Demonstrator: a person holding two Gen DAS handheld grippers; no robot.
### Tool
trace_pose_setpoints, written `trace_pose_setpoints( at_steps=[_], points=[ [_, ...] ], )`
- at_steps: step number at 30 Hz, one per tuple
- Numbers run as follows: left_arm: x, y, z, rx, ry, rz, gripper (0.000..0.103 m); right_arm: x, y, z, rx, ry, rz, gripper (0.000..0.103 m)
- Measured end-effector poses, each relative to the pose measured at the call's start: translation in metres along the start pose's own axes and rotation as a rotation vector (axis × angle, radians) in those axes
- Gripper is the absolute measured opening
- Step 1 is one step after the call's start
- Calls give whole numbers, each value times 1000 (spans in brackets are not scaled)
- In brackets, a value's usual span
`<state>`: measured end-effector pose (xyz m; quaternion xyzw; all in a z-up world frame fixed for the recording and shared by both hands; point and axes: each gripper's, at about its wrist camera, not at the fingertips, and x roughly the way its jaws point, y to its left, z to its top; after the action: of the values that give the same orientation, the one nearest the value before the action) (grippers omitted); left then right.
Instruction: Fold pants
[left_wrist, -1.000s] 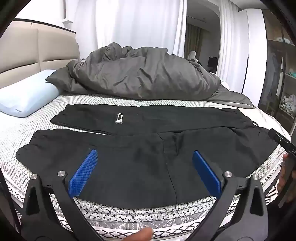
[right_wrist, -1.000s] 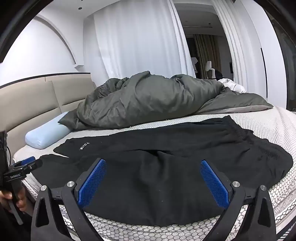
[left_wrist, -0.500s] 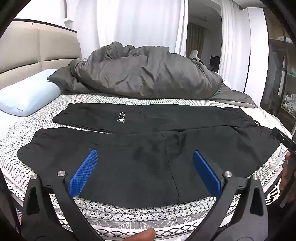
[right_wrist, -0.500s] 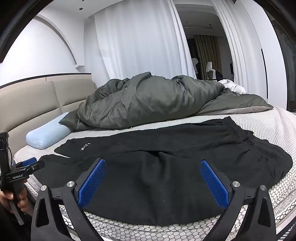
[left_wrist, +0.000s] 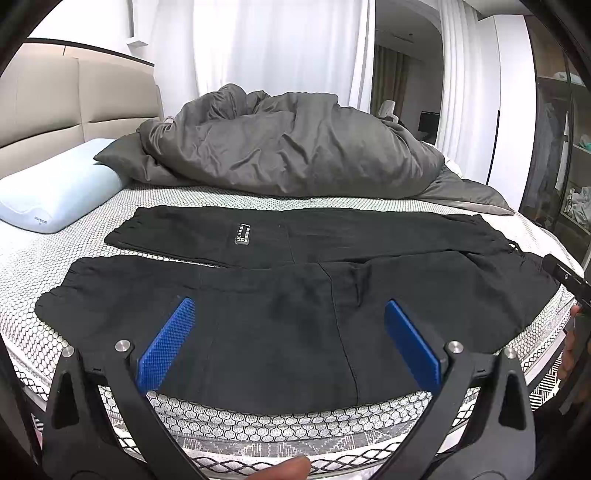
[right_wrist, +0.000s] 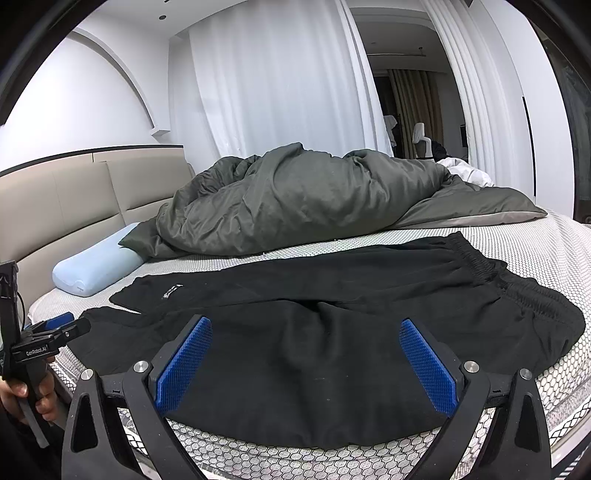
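While the black pants are lying spread flat across the near half of the bed, filling the middle and lower part of both views, you are holding the left gripper and the right gripper above the near edge with nothing in either. Both pairs of fingers are standing wide apart, blue pads facing inward. The two legs are running toward the left of the frame, the far one carrying a small white label, and the gathered elastic waistband is sitting at the right in the right wrist view. The cloth looks soft, light and limp, so it will probably sag and crease once lifted; pinching a thick spot such as the waistband and a leg cuff should give the firmest hold. The grey duvet and pale blue pillow are lying behind, apart from the pants.
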<state>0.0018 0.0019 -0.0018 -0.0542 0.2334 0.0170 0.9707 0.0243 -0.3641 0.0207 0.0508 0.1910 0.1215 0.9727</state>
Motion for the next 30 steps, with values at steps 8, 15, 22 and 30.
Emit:
trace_pose_setpoints(
  at_steps=[8, 15, 22, 30],
  points=[
    [0, 1, 0, 0, -1, -1, 102, 0, 1, 0, -2, 0, -2, 103],
    [0, 0, -1, 2, 0, -1, 102, 0, 2, -1, 0, 0, 1, 103],
    [1, 0, 0, 2, 0, 1, 102, 1, 1, -1, 0, 3, 0, 103],
    [1, 1, 0, 4, 0, -1, 102, 0, -3, 0, 16, -2, -9, 103]
  ],
)
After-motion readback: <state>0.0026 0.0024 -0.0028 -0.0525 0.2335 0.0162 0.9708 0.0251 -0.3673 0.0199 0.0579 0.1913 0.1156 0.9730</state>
